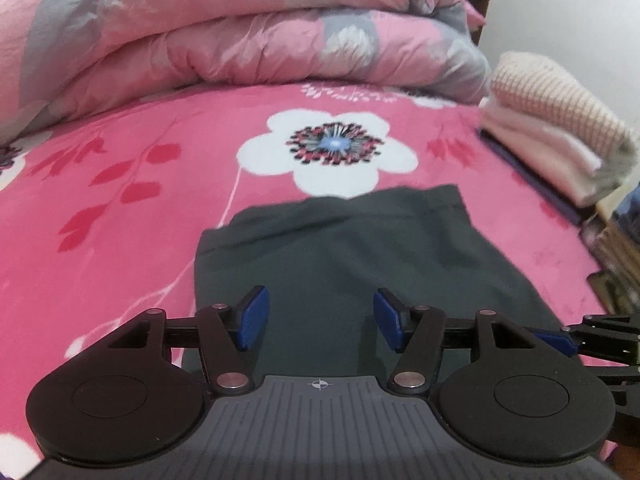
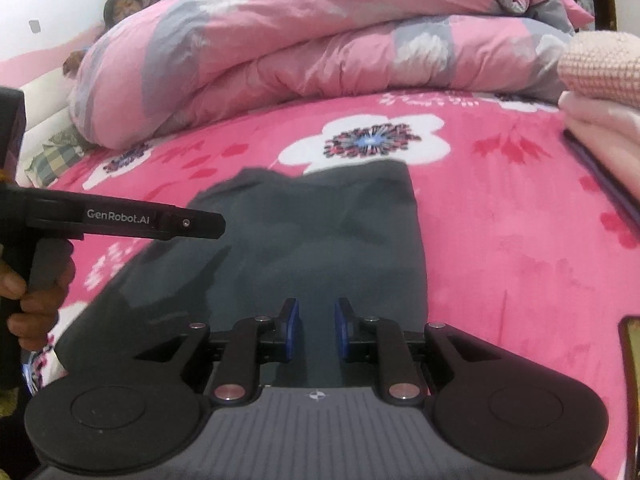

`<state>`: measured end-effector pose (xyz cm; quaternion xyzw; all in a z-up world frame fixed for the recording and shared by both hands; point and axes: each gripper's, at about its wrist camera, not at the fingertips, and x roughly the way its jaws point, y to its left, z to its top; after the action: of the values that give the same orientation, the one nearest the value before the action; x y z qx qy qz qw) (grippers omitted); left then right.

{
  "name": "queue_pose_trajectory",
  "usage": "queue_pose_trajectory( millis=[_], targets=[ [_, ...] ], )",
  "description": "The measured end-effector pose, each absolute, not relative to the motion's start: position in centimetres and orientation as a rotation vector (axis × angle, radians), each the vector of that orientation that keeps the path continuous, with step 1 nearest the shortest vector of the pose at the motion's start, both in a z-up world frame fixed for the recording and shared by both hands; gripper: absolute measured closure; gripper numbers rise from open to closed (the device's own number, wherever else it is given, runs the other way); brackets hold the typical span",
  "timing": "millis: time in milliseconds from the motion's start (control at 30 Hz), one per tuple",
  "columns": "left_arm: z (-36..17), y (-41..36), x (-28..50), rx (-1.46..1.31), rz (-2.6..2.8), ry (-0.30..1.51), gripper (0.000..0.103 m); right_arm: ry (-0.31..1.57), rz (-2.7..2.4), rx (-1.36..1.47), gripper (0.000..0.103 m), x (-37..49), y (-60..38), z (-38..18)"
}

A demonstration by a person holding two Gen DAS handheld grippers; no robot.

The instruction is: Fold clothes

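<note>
Both the left gripper [image 1: 321, 318] and right gripper [image 2: 316, 330] hover with fingers released above the dark garment [image 1: 360, 248], bare bedsheet [image 1: 120, 240] on each side.

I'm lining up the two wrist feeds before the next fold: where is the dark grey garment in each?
Left wrist: the grey garment lies lower centre, just ahead of the open left tongs.
Right wrist: the garment fills the centre, running from mid-frame down under the right tongs.
Shared landmark: the white flower printed on the pink sheet, just beyond the garment's far edge in both.
</note>
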<state>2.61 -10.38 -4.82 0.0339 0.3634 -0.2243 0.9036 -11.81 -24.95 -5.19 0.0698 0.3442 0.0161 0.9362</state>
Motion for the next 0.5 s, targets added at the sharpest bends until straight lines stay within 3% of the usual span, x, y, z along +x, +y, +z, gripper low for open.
queue_pose_trajectory(
  millis=[500],
  targets=[
    [-5.6, -11.3, 1.6, 0.177, -0.357, 0.781, 0.033, 0.682, 0.030, 0.122, 0.078, -13.0, -24.2, -6.9]
  ],
)
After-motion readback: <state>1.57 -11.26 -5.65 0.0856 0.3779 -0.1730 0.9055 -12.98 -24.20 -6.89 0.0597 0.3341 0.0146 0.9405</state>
